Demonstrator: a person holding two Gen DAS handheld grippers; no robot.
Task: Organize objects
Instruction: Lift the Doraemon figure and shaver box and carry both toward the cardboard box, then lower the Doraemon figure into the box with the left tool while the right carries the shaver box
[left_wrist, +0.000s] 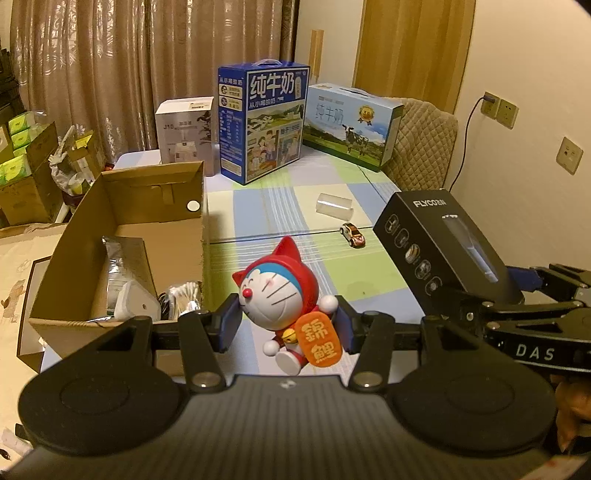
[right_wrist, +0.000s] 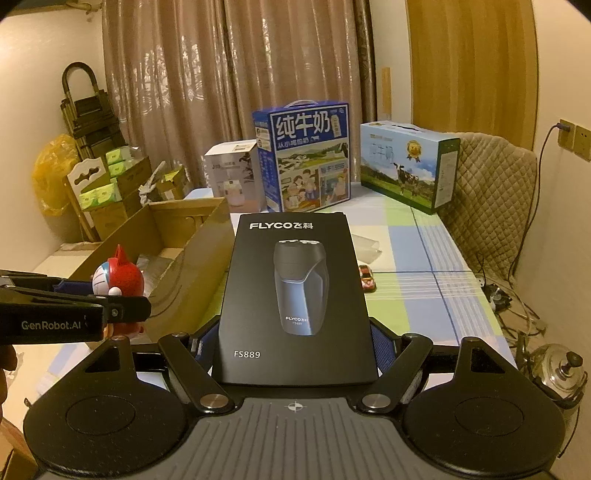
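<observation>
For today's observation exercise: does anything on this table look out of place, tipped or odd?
Yes. A clear plastic cup lies tipped on its side on the checked tablecloth, and a toy car sits loose beside it, both outside the cardboard box.

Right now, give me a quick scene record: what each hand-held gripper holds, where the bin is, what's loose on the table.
left hand-held gripper: shut on cat figurine
right hand-held gripper: shut on shaver box
cardboard box: open, left of the figurine, already holds items
loose on table: toy car, clear plastic piece
far edge: two milk cartons, white box
</observation>
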